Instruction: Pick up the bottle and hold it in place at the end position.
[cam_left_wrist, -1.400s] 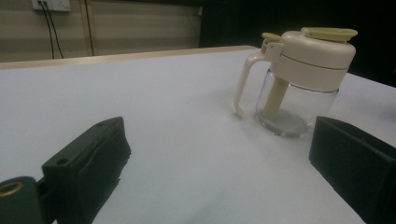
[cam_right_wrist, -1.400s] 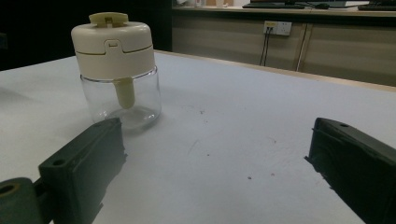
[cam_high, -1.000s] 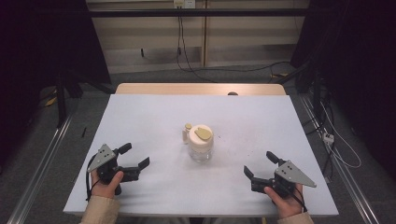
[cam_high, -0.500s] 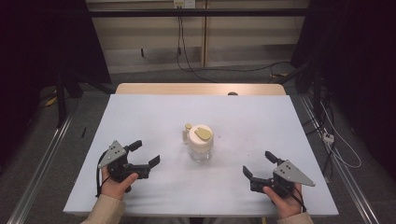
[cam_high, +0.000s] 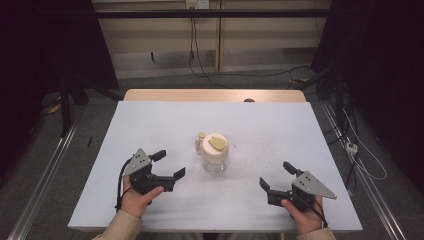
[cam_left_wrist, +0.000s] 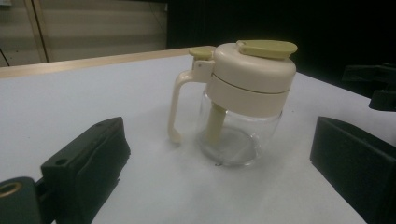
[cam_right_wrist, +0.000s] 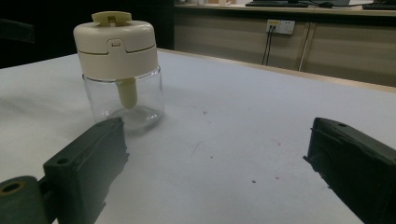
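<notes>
- The jar (cam_high: 214, 154) stands upright on the surface (cam_high: 280, 135).
- The left gripper (cam_high: 168, 165), fingers spread wide, is nearer; the jar sits ahead, to its right.
- The right gripper (cam_high: 278, 176) is spread too.

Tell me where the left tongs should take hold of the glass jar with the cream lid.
Grip the cream handle of the jar. In the left gripper view it stands upright as an open loop on the jar's left, clear of the glass, so one jaw could probably slip through it. Come in low from the left tongs' side, jaws open as now. The round lid looks wider and harder to span.
</notes>
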